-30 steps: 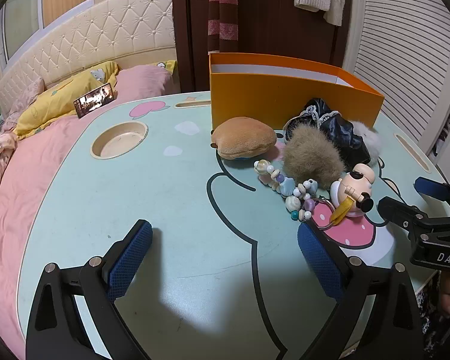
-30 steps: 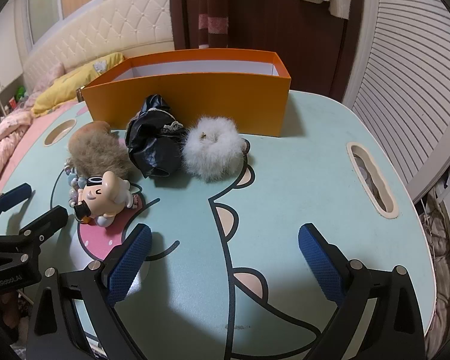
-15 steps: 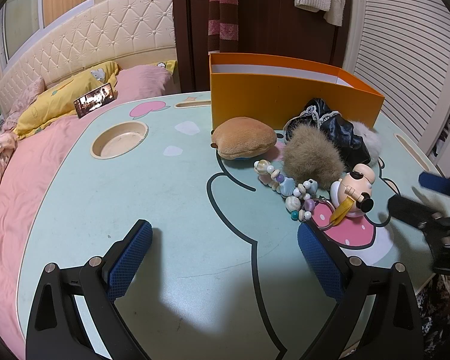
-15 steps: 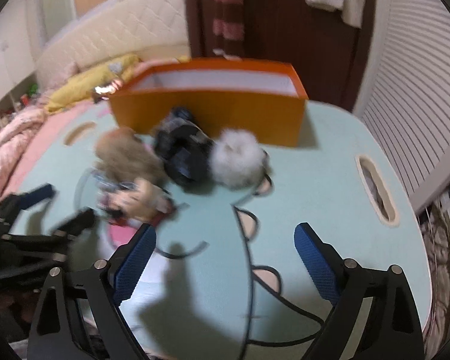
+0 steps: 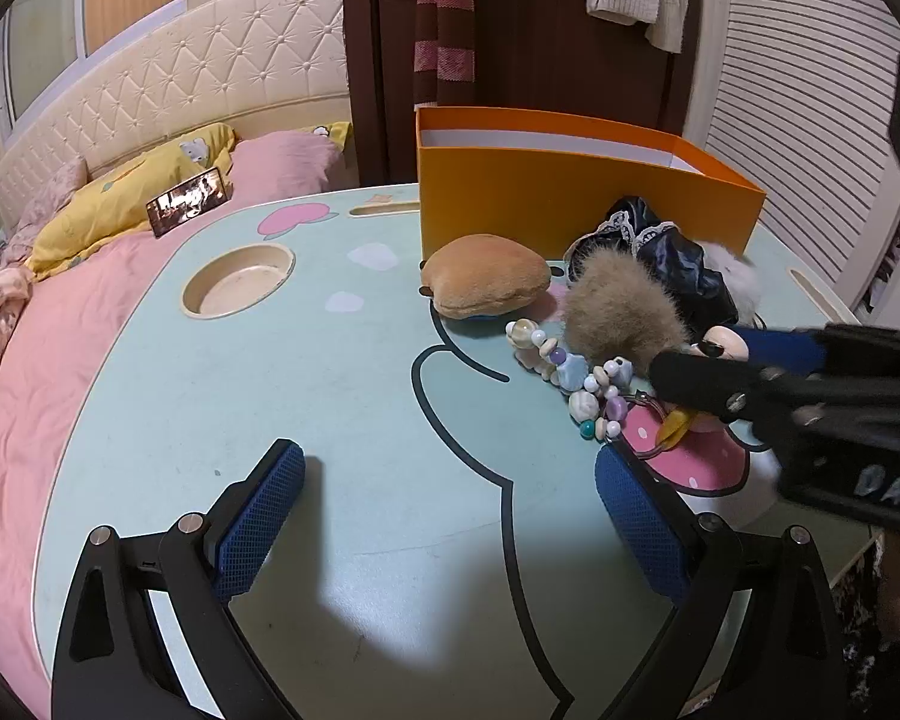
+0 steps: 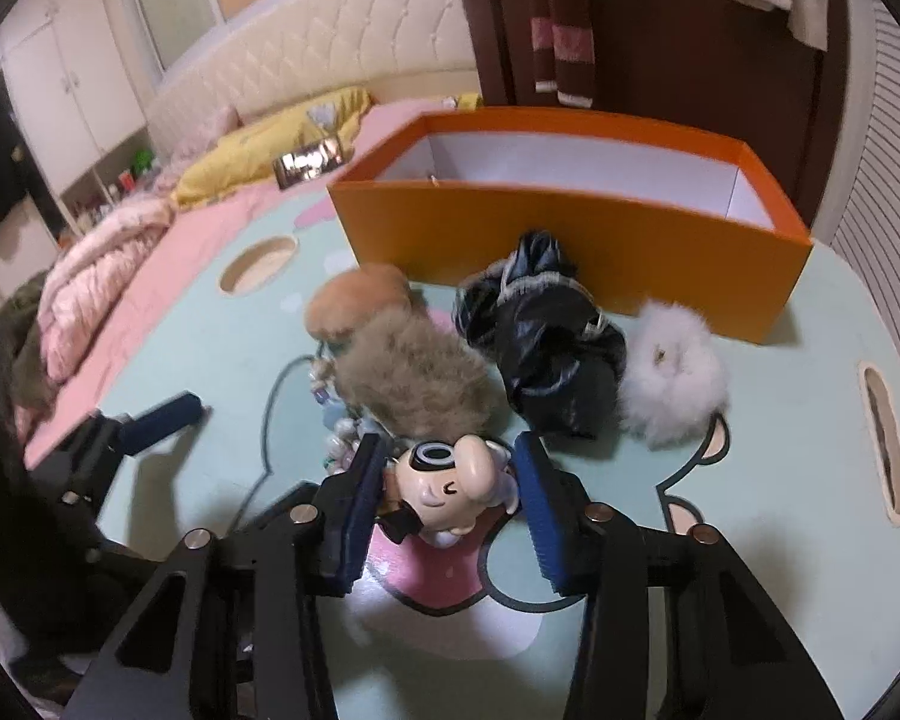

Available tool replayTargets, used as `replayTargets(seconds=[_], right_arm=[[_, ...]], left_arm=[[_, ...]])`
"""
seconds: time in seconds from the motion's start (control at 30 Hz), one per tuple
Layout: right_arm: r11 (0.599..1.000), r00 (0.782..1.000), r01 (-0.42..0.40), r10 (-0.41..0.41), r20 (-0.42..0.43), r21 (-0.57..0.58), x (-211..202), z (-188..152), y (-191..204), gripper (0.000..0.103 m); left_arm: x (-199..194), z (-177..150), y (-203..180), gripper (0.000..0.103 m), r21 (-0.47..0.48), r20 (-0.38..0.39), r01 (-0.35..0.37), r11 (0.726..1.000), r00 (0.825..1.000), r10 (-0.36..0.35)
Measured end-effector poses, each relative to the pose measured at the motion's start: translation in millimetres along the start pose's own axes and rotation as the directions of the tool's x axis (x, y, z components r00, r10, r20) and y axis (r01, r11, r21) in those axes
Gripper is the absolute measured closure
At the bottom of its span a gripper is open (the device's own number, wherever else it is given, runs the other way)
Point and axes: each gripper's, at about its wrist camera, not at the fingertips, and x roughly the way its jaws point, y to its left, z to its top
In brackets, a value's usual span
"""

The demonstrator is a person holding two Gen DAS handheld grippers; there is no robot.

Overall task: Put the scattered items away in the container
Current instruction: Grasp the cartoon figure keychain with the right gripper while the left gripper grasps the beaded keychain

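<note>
Nothing has gone into the orange box [image 6: 570,228] yet, as far as its white inside shows from the right wrist view, so by my judgement the tidying is only at its first pick. Going left to right in the left wrist view, the left gripper [image 5: 450,516] hovers over bare table [image 5: 270,390] at about 6 o'clock, its blue pads spread wide with nothing between them. Up toward 1 o'clock lies the cluster of items: a tan bun-shaped plush [image 5: 489,285] closest to the box's near wall, a bead chain [image 5: 576,372] trailing below it, then a brown fur pom [image 5: 624,309], a black shiny scrunchie [image 5: 672,246] and a white fur pom [image 5: 741,276] partly hidden behind. At 3 o'clock the right gripper [image 5: 744,366] reaches in across the cartoon figurine [image 5: 723,345]. In the right wrist view, the right gripper [image 6: 450,486] has just been closing, and the figurine [image 6: 450,489] sits between its pads at about 6 o'clock; the left pad looks to be touching the figure's side, while the right pad seems just beside it, so I cannot tell whether the pinch is firm. The figurine appears to rest on the table. Left to do: all six items still need carrying to the box at 12 o'clock.
</note>
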Motion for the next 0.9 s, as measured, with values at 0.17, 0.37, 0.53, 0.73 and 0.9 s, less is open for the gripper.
replayTargets(seconds=[0.17,0.37,0.53,0.73,0.9], right_arm=[[1.000,1.000,-0.012,0.012,-0.007,0.008,-1.0,-4.4,-7.3,0.061],[0.999,0.999,-0.006,0.004,0.051,0.042,-20.6,-15.8,-22.3,0.061],[0.995,0.997,-0.016,0.008,0.081,0.099,-36.0,-20.3,-39.0,0.061],[0.992,0.996,-0.011,-0.001,0.093,0.125,-43.1,-19.6,-47.7,0.061],[0.991,0.996,-0.012,0.000,0.089,0.134,-42.9,-19.8,-50.9,0.061]], left_arm=[[-1.9,-0.6,-0.6,0.006,0.001,0.001,0.004,1.000,1.000,-0.004],[-6.7,1.8,0.5,0.006,-0.026,0.014,0.069,0.997,0.998,-0.069],[-9.6,19.0,-14.0,0.008,0.032,0.043,0.075,0.997,0.996,-0.076],[17.4,38.7,-24.4,0.040,0.058,-0.041,0.083,0.995,0.996,-0.080],[18.0,33.1,-19.1,0.080,0.058,-0.041,0.113,0.992,0.993,-0.111]])
